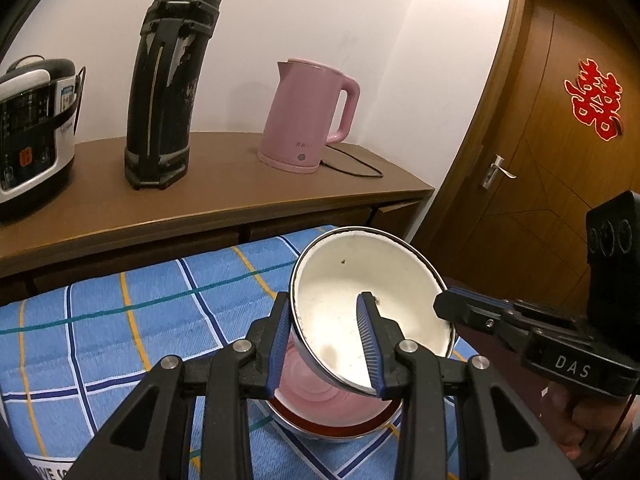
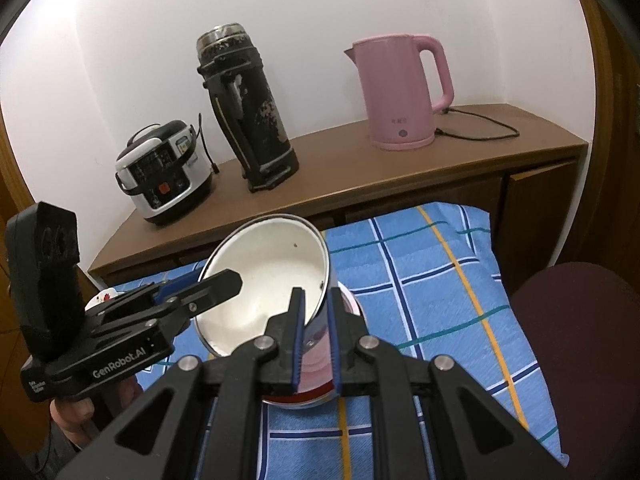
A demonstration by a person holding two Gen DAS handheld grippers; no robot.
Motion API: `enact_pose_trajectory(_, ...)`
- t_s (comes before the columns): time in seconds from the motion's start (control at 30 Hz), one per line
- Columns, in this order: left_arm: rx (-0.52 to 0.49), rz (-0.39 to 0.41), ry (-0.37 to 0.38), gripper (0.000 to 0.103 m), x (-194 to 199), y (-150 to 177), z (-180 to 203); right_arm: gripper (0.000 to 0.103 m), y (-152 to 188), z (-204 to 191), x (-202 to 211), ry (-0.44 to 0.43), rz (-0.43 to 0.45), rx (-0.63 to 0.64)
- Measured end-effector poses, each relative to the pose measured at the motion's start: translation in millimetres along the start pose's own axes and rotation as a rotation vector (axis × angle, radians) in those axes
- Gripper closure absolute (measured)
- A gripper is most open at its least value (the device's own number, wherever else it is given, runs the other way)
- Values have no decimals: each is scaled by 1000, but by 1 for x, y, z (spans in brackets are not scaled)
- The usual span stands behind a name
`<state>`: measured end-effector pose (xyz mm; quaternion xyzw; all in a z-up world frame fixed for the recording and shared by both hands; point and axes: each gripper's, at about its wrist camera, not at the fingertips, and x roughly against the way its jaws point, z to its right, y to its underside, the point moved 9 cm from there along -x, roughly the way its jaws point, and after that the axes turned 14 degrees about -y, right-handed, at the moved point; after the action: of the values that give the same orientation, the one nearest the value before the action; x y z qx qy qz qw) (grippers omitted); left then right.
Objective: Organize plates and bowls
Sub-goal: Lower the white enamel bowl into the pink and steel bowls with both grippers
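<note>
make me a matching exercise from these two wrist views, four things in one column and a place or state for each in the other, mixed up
Things:
1. white bowl
2. pink bowl
3. pink kettle
4. rice cooker

Places or states:
A. on the checked cloth, right under the tilted bowl
B. at the left end of the wooden cabinet
C. tilted, its rim pinched by both the left tongs and the right tongs
D. on the cabinet with a black cord trailing beside it

Pairs: 1-C, 2-A, 3-D, 4-B
</note>
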<state>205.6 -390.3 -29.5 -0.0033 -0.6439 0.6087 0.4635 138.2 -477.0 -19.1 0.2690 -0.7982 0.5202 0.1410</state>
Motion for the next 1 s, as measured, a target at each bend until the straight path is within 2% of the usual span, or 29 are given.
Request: enact_pose_trajectory(1.0, -11, -78, 6, 67, -20, 19, -2, 91, 18, 10, -14, 32, -67, -35)
